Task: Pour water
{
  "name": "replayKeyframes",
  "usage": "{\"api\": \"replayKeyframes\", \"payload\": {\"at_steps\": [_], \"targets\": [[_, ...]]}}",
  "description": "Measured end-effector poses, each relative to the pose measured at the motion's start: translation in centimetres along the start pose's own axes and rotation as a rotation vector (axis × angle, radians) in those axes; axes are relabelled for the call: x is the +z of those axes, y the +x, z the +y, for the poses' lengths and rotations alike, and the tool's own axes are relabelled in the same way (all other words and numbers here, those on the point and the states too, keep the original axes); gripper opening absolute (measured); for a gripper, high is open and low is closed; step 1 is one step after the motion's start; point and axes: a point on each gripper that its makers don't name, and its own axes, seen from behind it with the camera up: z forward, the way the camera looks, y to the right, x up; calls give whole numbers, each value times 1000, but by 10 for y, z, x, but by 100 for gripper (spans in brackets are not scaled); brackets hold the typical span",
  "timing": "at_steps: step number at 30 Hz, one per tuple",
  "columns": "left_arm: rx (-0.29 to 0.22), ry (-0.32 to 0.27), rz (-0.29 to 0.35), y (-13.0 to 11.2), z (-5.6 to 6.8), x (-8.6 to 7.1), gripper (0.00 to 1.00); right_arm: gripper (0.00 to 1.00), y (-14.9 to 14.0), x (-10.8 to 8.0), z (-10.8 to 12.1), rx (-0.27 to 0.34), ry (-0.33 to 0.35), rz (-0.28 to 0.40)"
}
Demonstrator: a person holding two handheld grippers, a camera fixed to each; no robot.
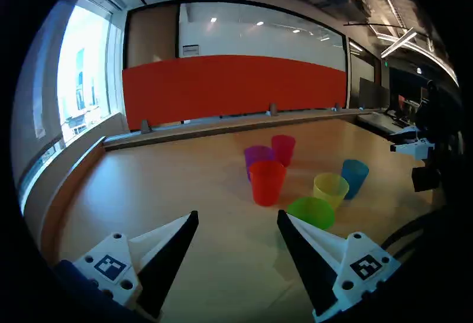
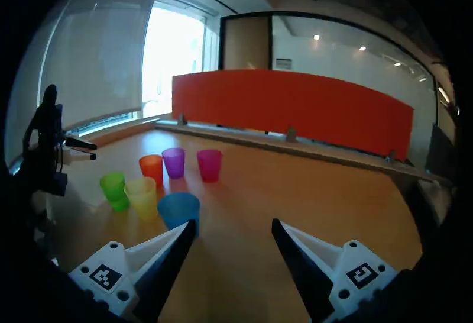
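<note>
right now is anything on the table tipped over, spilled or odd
Nothing stands out: the orange cup, purple cup, pink cup, yellow cup, blue cup and green cup all stand upright on the table, no spill visible.

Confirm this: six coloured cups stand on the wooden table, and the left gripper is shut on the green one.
The left gripper is open and holds nothing; the green cup stands free on the table just past its fingers, as the left gripper view shows. The rest is right.
</note>
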Motion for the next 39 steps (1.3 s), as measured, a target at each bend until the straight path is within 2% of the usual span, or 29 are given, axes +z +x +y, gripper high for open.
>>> {"api": "replayKeyframes", "payload": {"at_steps": [11, 20, 26, 32, 39], "targets": [[-22, 113, 127, 22, -13, -14, 99, 99, 47, -24, 53, 83, -229, 194], [-40, 186, 216, 34, -26, -26, 99, 99, 66, -47, 85, 152, -390, 315], [-36, 206, 283, 47, -26, -30, 99, 99, 70, -50, 90, 145, -441, 349], [-39, 240, 332, 56, -29, -30, 99, 99, 70, -42, 85, 113, -446, 329], [-41, 280, 392, 65, -30, -30, 99, 99, 71, -36, 94, 125, -455, 317]]}}
